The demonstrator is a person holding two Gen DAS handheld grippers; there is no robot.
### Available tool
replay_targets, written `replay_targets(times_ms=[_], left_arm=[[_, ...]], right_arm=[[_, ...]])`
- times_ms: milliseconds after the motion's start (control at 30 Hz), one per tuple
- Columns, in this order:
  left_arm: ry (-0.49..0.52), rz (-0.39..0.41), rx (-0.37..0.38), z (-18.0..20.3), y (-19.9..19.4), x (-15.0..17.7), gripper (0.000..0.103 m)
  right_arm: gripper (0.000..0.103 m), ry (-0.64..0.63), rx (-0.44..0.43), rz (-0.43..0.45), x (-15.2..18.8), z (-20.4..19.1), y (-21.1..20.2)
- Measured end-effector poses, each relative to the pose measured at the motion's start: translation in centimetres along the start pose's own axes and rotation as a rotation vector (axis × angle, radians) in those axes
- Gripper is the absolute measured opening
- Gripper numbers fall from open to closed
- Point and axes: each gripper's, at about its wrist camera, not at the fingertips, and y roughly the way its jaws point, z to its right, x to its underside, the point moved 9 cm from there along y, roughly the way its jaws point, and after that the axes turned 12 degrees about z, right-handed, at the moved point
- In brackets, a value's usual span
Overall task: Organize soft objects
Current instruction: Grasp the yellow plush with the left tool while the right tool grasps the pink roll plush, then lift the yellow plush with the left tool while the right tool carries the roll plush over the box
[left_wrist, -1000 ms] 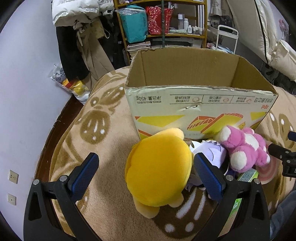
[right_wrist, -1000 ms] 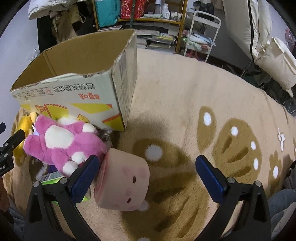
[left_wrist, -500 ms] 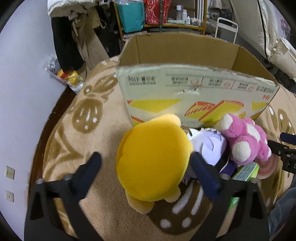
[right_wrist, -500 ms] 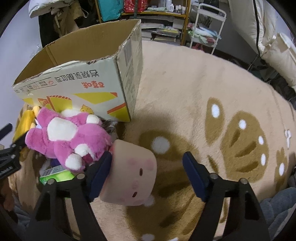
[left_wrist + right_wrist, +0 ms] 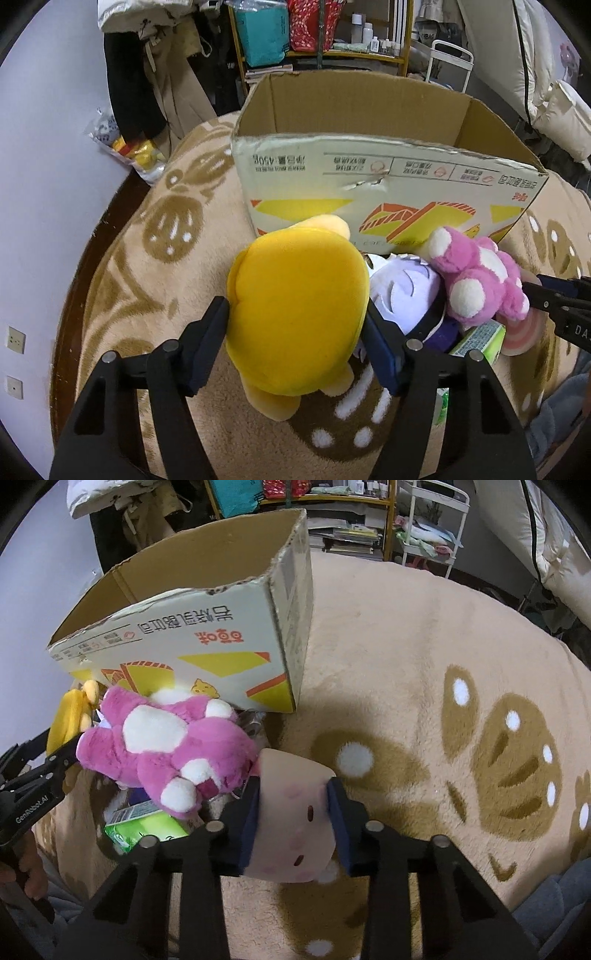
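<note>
The left claw (image 5: 297,332) has just been closing and now its blue pads press both flanks of a round yellow plush toy (image 5: 295,317), smooth and velvety, domed like a cushion, with stubby paler feet poking out underneath. The right claw (image 5: 291,812) has likewise just been closing; its pads squeeze a pale pink cylinder plush (image 5: 291,812), a soft drum shape with blush spots and small dark eyes on its flat face, visibly pinched in where the pads bite.

Both toys sit on a fuzzy tan blanket (image 5: 406,646) patterned with brown paw prints and white dots. Between the two lies a shaggy pink plush (image 5: 166,753) with white patches, long-piled and lumpy, leaning on a lilac-and-white plush (image 5: 402,291) of flatter, felt-like fabric. A glossy green packet (image 5: 147,827) lies just beside them, partly under the pink plush.

Behind the pile stands an open cardboard box (image 5: 369,181), rectangular, its top edges torn and ragged, the printed front wall white with yellow and orange shapes; the bare brown inside walls show. The toys lie right against its front wall.

Farther back, a metal-framed shelf (image 5: 321,40) holds bags and bottles, and coats (image 5: 147,74) hang by the wall.
</note>
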Motion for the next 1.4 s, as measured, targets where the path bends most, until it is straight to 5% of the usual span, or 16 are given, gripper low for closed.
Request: replay_targets(times_ms=[533,1100,1400], left_arm=[[0.011,0.142,-0.06,-1.0,-5.4,-1.8,0.069],[0.033,0.248,-0.1,-1.5,-10.2,-2.3,0.069],[0.041,0.367,-0.136,-1.7,-13.0,-3.8,0.07]], right_arm=[[0.027,-0.025,0.006,0.123,-1.5,-0.8,-3.6],[0.027,-0.054,0.027,0.428,-4.9,-1.8,-11.6],[0.027,-0.119,0.035,0.538,-6.5,-3.3,-14.9]])
